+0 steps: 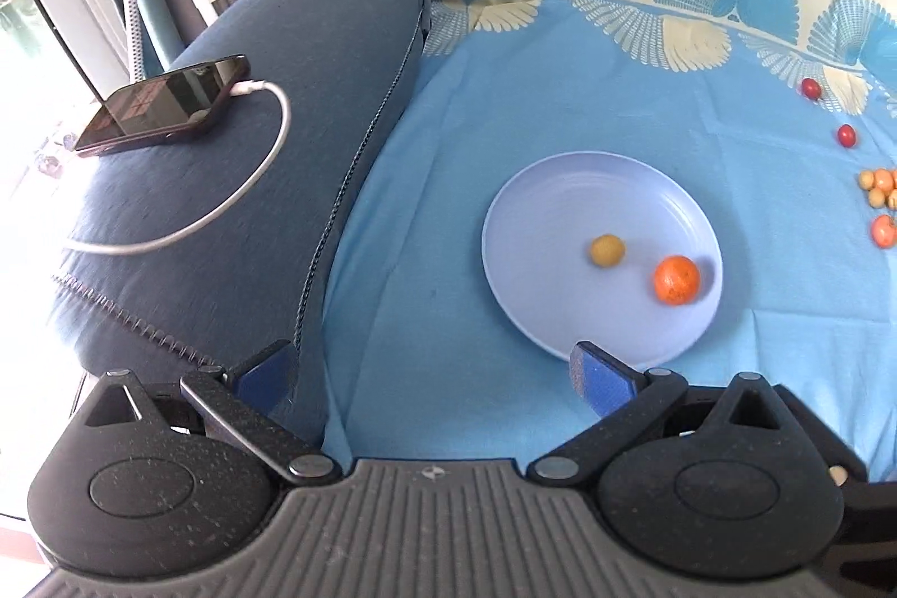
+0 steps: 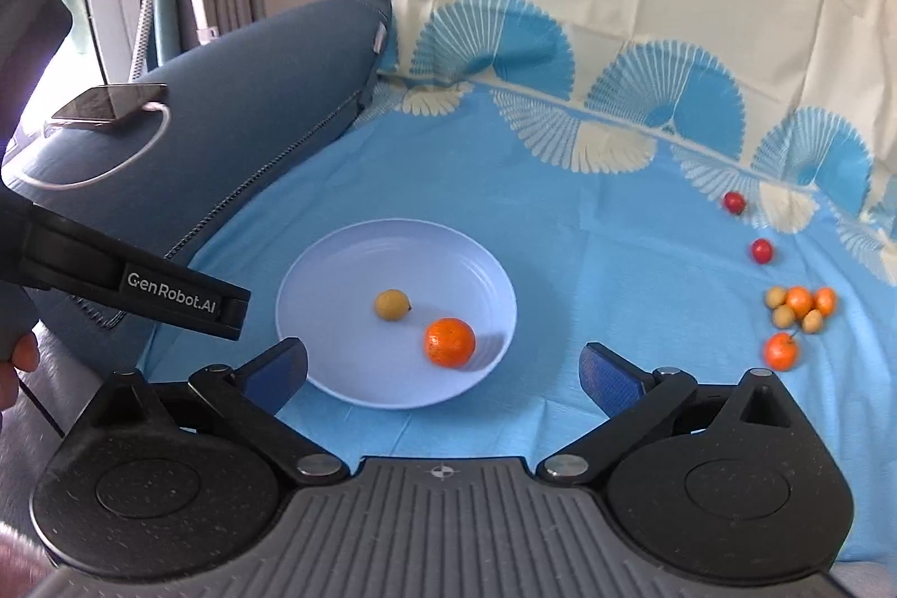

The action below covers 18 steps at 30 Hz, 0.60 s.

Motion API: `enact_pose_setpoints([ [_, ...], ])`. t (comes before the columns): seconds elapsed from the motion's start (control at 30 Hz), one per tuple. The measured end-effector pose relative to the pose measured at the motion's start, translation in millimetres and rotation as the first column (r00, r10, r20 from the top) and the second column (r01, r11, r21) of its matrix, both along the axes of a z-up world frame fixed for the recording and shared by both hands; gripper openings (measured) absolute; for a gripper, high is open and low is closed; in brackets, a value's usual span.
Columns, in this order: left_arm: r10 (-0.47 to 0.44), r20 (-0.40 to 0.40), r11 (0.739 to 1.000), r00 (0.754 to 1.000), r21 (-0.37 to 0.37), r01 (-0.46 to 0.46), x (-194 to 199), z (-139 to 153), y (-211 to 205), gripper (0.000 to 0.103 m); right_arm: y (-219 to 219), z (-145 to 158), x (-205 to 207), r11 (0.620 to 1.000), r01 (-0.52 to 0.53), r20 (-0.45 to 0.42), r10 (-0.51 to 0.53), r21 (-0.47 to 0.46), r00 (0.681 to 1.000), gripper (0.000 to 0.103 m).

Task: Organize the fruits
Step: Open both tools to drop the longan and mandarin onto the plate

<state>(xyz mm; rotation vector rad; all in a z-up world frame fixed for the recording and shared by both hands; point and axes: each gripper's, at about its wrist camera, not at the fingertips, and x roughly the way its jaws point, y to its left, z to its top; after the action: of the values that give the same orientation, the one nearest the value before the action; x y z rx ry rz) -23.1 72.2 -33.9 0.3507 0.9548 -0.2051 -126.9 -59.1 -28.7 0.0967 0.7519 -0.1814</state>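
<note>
A pale blue plate [image 1: 521, 217] [image 2: 331, 273] lies on the blue cloth and holds a small yellow fruit [image 1: 606, 251] [image 2: 392, 304] and an orange fruit [image 1: 676, 279] [image 2: 449, 342]. My left gripper [image 1: 431, 371] hangs open near the plate's front left rim, nothing between its fingers. My right gripper [image 2: 443, 365] is open too, just in front of the plate, and holds nothing. The left gripper's black body [image 2: 168, 295] shows at the left of the right wrist view. To the right lie two red fruits [image 2: 734, 202] [image 1: 810, 88] and a cluster of orange and yellow fruits [image 2: 799, 306] [image 1: 879, 186].
A blue cushion [image 1: 235, 183] [image 2: 224, 105] rises left of the cloth, with a phone [image 1: 162, 107] [image 2: 109, 102] on a white charging cable [image 1: 252, 183]. A cream and blue patterned sheet [image 2: 616, 9] stands behind. A hand [image 2: 17, 362] shows at the left edge.
</note>
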Motion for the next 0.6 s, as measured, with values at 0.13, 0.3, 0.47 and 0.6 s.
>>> enact_pose_setpoints([
  [0.13,-0.014,0.031,1.0,0.999,0.004,0.014,-19,8,3,0.103,3,11,-22,1.0,0.016,0.028,-0.016,0.003,0.999,0.102],
  [0.3,-0.023,0.085,1.0,0.996,0.002,0.023,-40,23,7,0.103,5,24,-43,1.0,0.024,0.082,-0.022,-0.012,0.996,0.102],
  [0.47,-0.036,0.127,0.999,0.991,-0.005,0.037,-58,35,6,0.103,9,33,-57,0.999,0.027,0.117,-0.024,-0.019,0.993,0.102],
  [0.6,-0.055,0.145,0.998,0.988,-0.014,0.058,-66,42,5,0.103,11,38,-65,0.999,0.031,0.137,-0.027,-0.029,0.99,0.102],
])
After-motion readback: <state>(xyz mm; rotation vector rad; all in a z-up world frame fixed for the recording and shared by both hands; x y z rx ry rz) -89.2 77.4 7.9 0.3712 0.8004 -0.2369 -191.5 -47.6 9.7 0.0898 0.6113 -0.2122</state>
